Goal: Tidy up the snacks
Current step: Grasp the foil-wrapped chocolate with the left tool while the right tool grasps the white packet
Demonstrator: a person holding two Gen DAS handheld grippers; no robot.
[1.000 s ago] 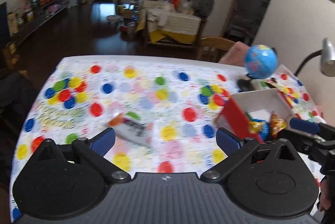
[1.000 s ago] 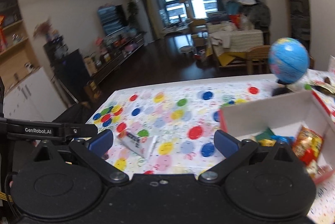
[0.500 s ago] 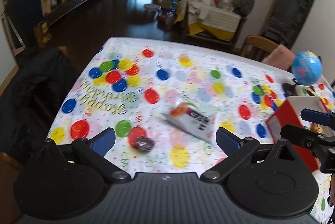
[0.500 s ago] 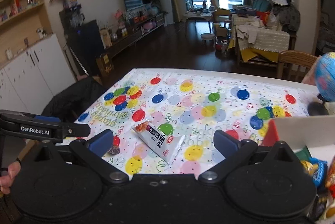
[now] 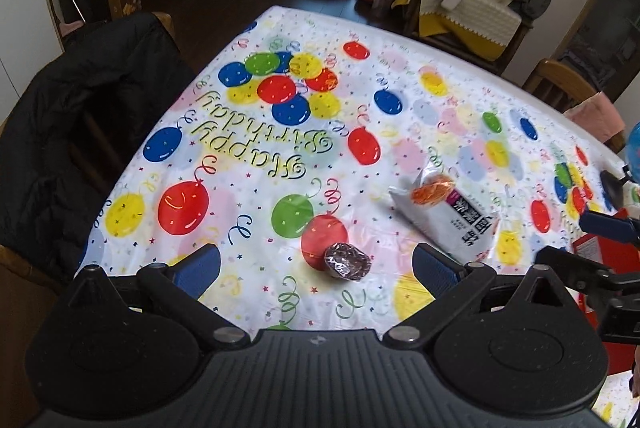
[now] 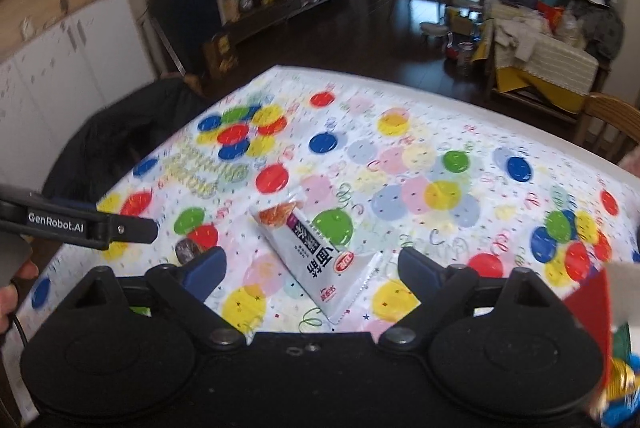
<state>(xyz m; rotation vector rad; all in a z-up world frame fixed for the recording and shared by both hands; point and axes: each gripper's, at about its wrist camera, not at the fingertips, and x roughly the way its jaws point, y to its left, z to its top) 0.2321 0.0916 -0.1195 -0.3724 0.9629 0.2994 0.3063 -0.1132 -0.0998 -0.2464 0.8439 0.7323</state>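
Observation:
A small round foil-wrapped snack lies on the balloon tablecloth between the fingertips of my open left gripper, a little ahead of them. It also shows in the right wrist view, partly behind my left finger. A white snack packet with an orange picture lies to its right; in the right wrist view the packet lies between the fingers of my open, empty right gripper. The red box holding several wrapped snacks is at the right edge.
A chair draped with a black jacket stands at the table's left edge. A wooden chair stands at the far right side. The other gripper's arm reaches in from the right, and the left one from the left.
Both grippers have swung left, away from the red box, and lowered toward the table. The foil snack and the packet now sit between the fingers; both grippers stay open.

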